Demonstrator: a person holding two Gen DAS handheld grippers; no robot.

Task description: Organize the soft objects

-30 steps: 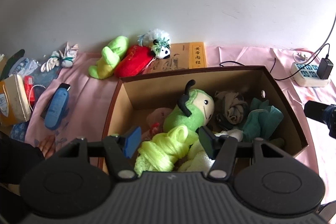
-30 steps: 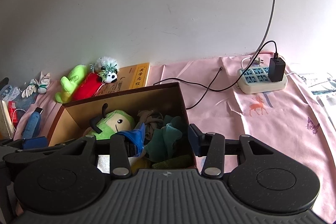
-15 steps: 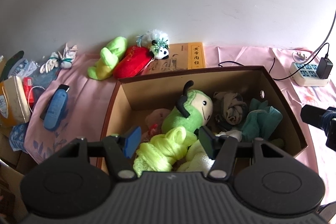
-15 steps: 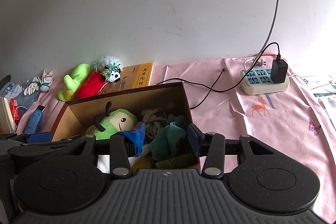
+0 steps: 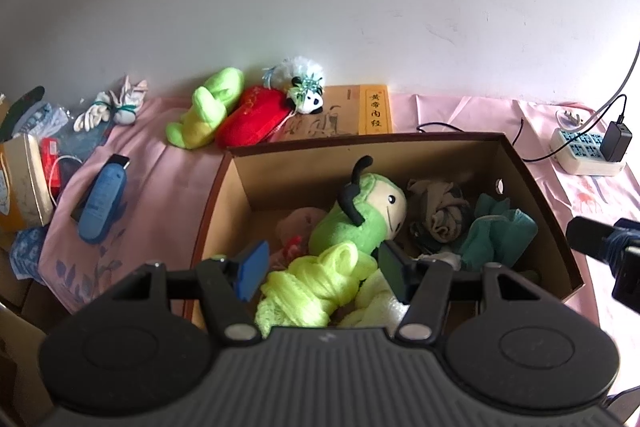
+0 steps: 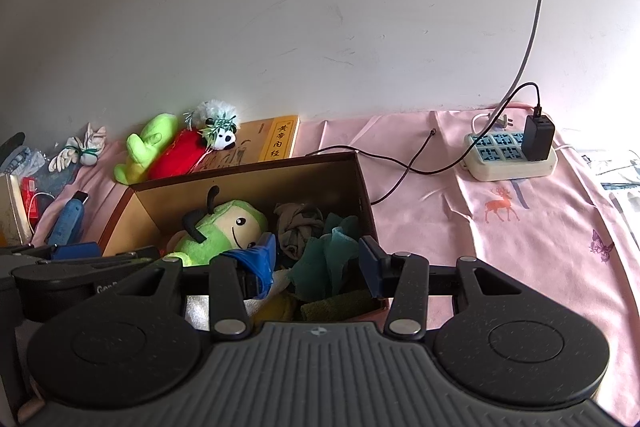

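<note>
The cardboard box (image 5: 532, 187) sits on the pink cloth (image 6: 520, 227) and already holds a green plush bug (image 5: 360, 223), a lime knitted bundle (image 5: 316, 287), a grey knotted cloth (image 5: 438, 211) and a teal cloth (image 5: 496, 231). Outside it, at the far left against the wall, lie a lime plush toy (image 5: 208, 107), a red plush (image 5: 252, 115) and a small panda plush (image 5: 306, 95), touching one another; tied white gloves (image 5: 108, 107) lie further left.

The left gripper (image 5: 320, 267) hovers over the near part of the box with its jaws apart, the lime bundle seen between them but not pinched. The right gripper (image 6: 316, 263) hangs over the box's right side, jaws likewise apart and holding nothing.

The step in hand looks like a pause between pieces, so the next pickup is probably one of the far plush toys. To do it well, the left gripper, being nearer that side, should rise clear of the box wall first, approach the lime toy from above, and pinch its thick body rather than a limb, so it does not sag or drag the red plush. The book (image 5: 374, 111) and blue device (image 5: 102, 203) should stay put.
</note>
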